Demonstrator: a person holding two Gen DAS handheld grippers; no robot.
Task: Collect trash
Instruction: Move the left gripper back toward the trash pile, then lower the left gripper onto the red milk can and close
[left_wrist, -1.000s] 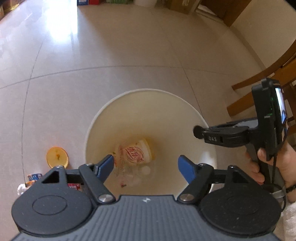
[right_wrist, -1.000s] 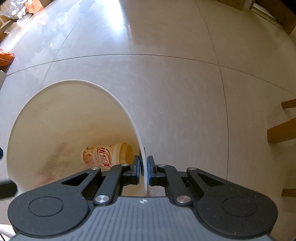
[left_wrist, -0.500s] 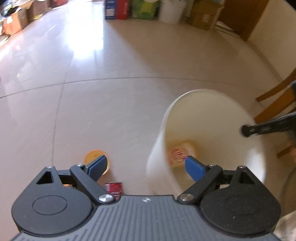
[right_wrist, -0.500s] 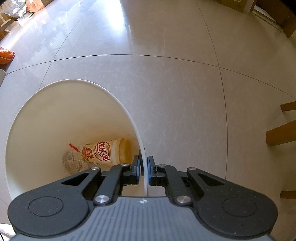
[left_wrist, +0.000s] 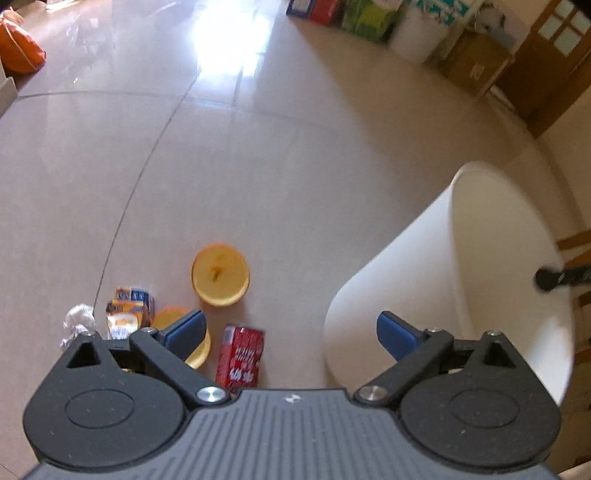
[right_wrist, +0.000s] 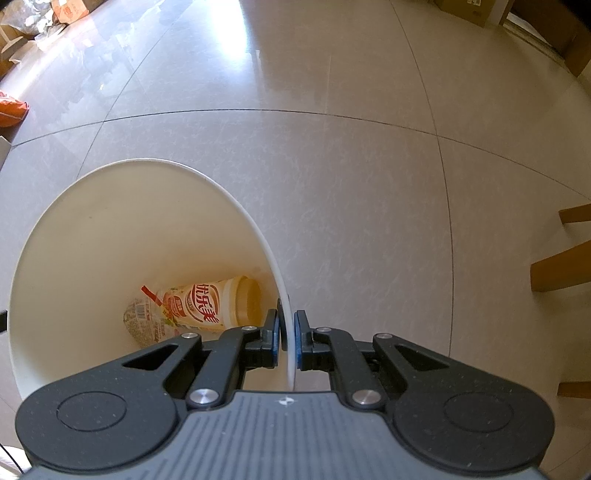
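Left hand-held gripper (left_wrist: 290, 334): black, blue-padded, jaws spread wide and just been opening, nothing between them; it hung over the glossy beige tiled floor (left_wrist: 258, 166).

Red rectangular drink carton (left_wrist: 241, 355): lay flat on the floor just below the gap between the blue pads, nearer the left pad.

Round yellow plastic lid (left_wrist: 220, 274): lay beyond the carton. A second yellow lid (left_wrist: 199, 349) was partly hidden behind the left pad.

Small orange-and-blue printed packet (left_wrist: 129, 312) and crumpled white paper wad (left_wrist: 78, 322): lay left of the lids.

Tall white plastic waste bin (left_wrist: 406, 280): stood right of the litter.

Right hand-held gripper (right_wrist: 286, 339): pads pinched the bin's rim.

Cream milk-tea bottle with red lettering (right_wrist: 207, 306): lay on its side on the bin's bottom, atop a crumpled clear wrapper (right_wrist: 142, 321).
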